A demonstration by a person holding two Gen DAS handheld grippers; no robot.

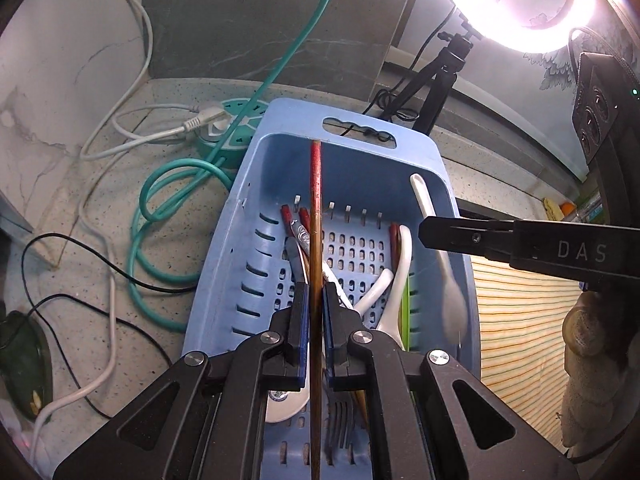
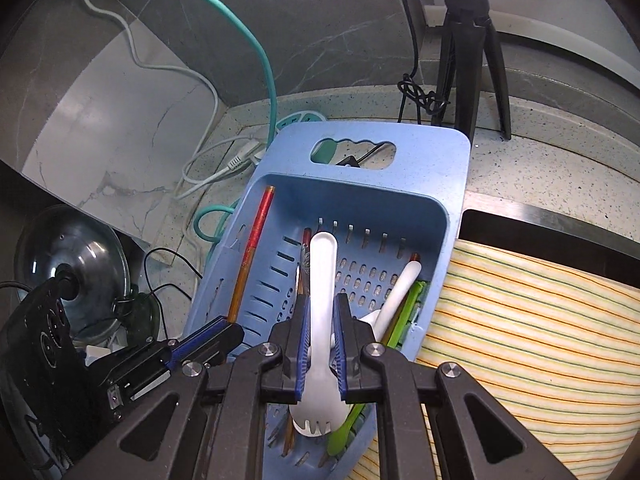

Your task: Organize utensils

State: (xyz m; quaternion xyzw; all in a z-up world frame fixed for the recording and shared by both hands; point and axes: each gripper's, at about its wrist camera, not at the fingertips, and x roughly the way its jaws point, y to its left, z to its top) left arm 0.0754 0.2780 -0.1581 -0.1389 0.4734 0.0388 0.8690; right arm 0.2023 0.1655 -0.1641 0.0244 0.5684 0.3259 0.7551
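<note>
A blue slotted basket sits on the speckled counter with several utensils inside: white spoons, a dark fork, red-tipped chopsticks and a green utensil. My left gripper is shut on a brown chopstick with a red tip, held over the basket. My right gripper is shut on a white spork, tines toward the camera, above the basket. The right gripper also shows in the left wrist view, holding the spork.
A striped cloth lies right of the basket. Left of it are a teal power strip, teal and white cables and a glass pot lid. A black tripod with a bright ring light stands behind.
</note>
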